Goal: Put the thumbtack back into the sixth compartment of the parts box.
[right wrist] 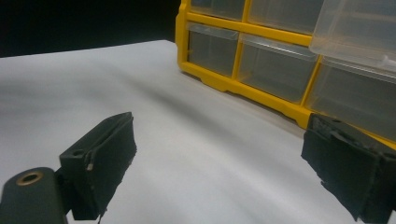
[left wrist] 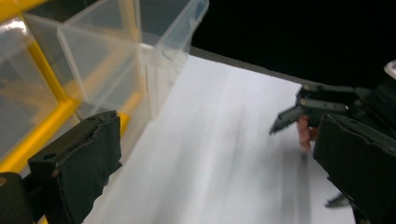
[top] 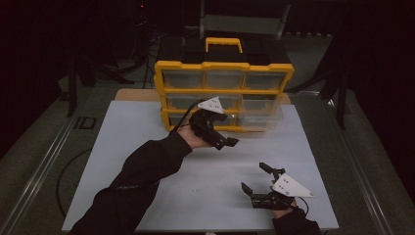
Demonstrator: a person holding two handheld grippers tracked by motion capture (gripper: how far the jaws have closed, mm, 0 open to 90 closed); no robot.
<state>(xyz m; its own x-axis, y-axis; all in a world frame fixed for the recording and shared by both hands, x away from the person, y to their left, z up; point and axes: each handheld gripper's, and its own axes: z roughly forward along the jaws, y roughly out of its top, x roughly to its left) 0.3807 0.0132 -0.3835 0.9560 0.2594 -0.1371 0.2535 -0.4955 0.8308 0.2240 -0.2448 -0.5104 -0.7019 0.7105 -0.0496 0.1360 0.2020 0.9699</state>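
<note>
Pulled-out clear drawer (top: pixel 262 116) just right of open left gripper (top: pixel 226 142).

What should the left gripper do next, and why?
Probably move back to the pulled-out drawer and push it shut. The left gripper is open, empty and just beside it, and that drawer sticks out of the yellow cabinet while the others sit flush.

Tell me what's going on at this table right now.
A person is working at a yellow drawer organizer with two hand-held tongs. One clear plastic drawer on the organizer's right side is pulled partway out. The left tongs sit just in front of the organizer beside that drawer, open and holding nothing. The right tongs rest low over the white table nearer the person, also open and empty.
</note>
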